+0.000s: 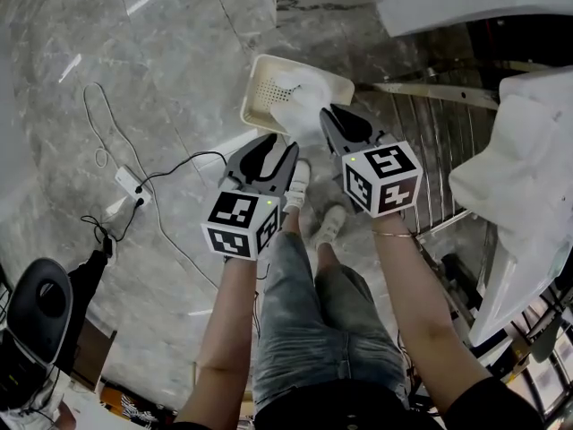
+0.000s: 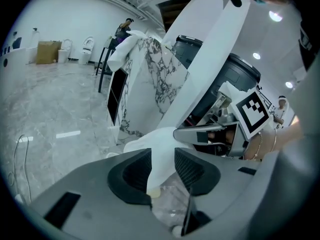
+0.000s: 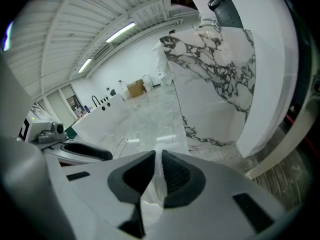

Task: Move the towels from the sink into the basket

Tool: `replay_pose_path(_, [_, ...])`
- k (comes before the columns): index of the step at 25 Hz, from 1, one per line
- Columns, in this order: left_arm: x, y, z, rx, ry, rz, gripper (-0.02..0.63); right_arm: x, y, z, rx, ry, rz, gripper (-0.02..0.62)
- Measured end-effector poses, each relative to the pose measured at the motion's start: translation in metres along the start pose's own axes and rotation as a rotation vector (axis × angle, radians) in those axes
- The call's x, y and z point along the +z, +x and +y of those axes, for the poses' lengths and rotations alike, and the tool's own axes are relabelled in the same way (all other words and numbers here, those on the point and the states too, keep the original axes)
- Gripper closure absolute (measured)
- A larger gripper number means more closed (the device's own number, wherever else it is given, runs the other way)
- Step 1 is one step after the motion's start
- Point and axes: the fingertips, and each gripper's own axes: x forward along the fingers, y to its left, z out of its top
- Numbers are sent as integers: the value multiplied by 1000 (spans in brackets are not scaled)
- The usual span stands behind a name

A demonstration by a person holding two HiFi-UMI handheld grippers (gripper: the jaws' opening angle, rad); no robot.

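A white towel (image 1: pixel 302 113) hangs between my two grippers, just above a cream perforated basket (image 1: pixel 261 86) on the marble floor. Its lower part droops into the basket. My left gripper (image 1: pixel 283 147) is at the towel's near left edge; in the left gripper view a fold of the towel (image 2: pixel 161 143) fills the gap between the pads of the left gripper (image 2: pixel 162 156). My right gripper (image 1: pixel 328 115) holds the right edge. In the right gripper view the right gripper (image 3: pixel 158 160) has its jaws nearly together, with the towel (image 3: pixel 156 194) pinched between them.
A white sink unit with more white cloth (image 1: pixel 519 168) stands at the right, beside a metal rack (image 1: pixel 439 141). A power strip with cables (image 1: pixel 130 182) lies on the floor to the left. A marble-patterned cabinet (image 2: pixel 150 79) stands ahead. My feet (image 1: pixel 331 224) are just behind the basket.
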Motion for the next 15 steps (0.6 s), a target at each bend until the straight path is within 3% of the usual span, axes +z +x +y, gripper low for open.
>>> replay_pose_path(3, [4, 0, -1, -1, -3, -13, 460, -8, 3, -1, -12, 13, 24, 539])
replay_pose_path(8, [7, 0, 0, -3, 7, -14, 460, 5, -6, 2, -63, -24, -16, 434])
replay_pose_path(15, [19, -2, -13, -18, 39, -13, 460, 12, -31, 9, -61, -14, -44, 434])
